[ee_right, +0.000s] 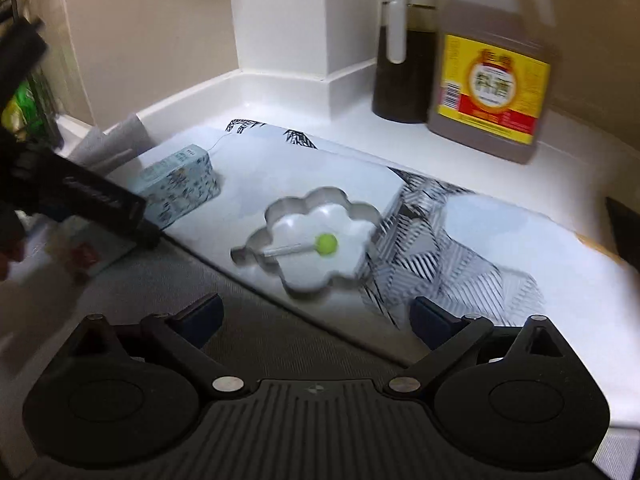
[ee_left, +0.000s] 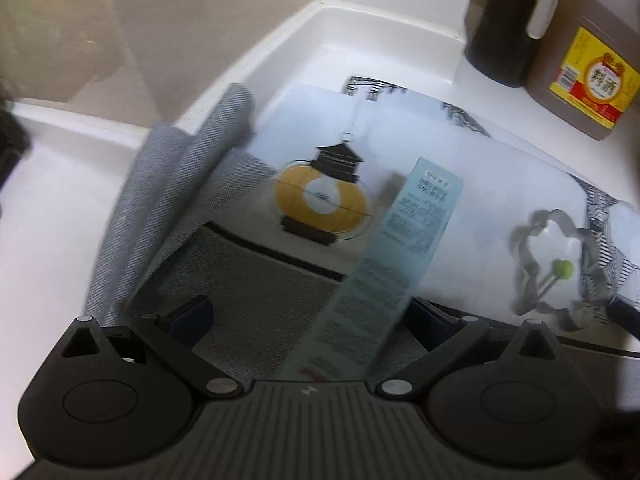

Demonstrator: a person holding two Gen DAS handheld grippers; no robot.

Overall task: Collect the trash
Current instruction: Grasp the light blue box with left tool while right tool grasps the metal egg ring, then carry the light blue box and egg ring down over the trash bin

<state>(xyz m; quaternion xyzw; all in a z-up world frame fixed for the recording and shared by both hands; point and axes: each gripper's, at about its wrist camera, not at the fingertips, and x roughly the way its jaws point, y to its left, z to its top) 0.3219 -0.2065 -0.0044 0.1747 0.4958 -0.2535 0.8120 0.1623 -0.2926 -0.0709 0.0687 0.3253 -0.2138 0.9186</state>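
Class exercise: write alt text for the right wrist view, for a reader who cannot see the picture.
An open right claw points at a flower-shaped metal mould with a green-headed stick inside it, lying on a pale patterned mat. At left the other claw's dark body reaches toward a light blue carton; two brown bottles stand behind.

Right gripper (ee_right: 316, 320) jaws wide apart, nothing between the fingers (ee_right: 202, 314). It sits over a grey mat (ee_right: 280, 344), pointing at a flower-shaped metal ring (ee_right: 316, 240) on a patterned cloth (ee_right: 440, 248). Inside the ring: a green-headed stick (ee_right: 326, 244), lying flat. To the left on the cloth, a pale blue printed box (ee_right: 180, 184), with the left gripper (ee_right: 100, 200) just beside it; contact unclear due to blur. Grey rolled cloth (ee_right: 116, 140) behind the box. Back right on the white counter (ee_right: 280, 104): a dark sauce dispenser (ee_right: 404, 52) next to a large brown jug (ee_right: 496, 64) with a yellow-red label.
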